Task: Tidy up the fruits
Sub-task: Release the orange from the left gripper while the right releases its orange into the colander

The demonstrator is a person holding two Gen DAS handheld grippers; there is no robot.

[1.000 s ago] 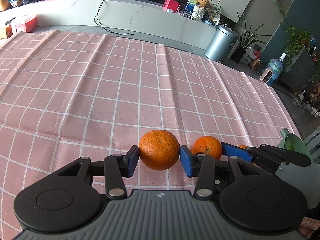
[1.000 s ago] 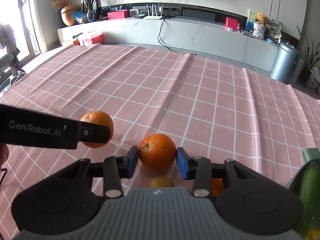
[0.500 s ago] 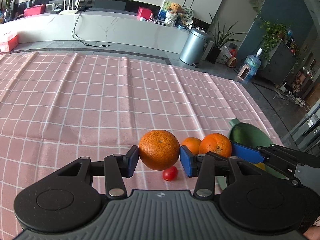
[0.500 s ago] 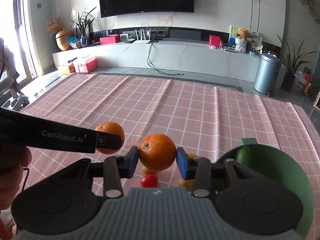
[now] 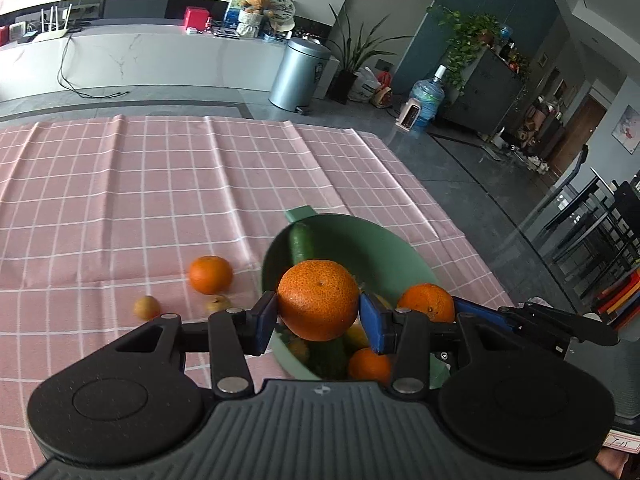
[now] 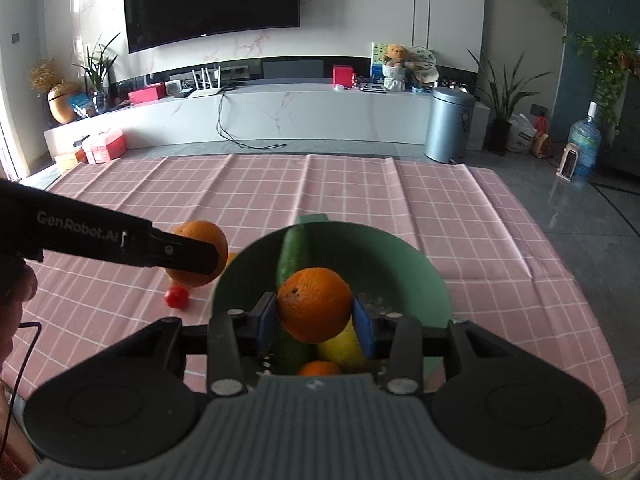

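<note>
The green bowl point(image 6: 400, 256) sits low in the centre of the right wrist frame, holding a cucumber point(image 6: 294, 254), a lemon point(image 6: 344, 346) and a small orange point(image 6: 320, 368). Over it the right gripper point(image 6: 315, 316) pinches an orange point(image 6: 315, 304) between its blue pads. The left gripper point(image 5: 318, 318) likewise clamps a bigger orange point(image 5: 318, 300) above the bowl's near-left rim — on the pink cloth point(image 5: 160, 184) to the left lie a tangerine point(image 5: 210, 275), two small brownish fruits point(image 5: 146, 307) and a tomato point(image 6: 177, 297).

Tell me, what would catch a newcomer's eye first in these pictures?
Two bright oranges, each pinched between blue pads: the left gripper holds one orange, the right gripper the other orange, both over a green bowl that already holds fruit. A small red tomato lies on the pink checked tablecloth left of the bowl.
</note>
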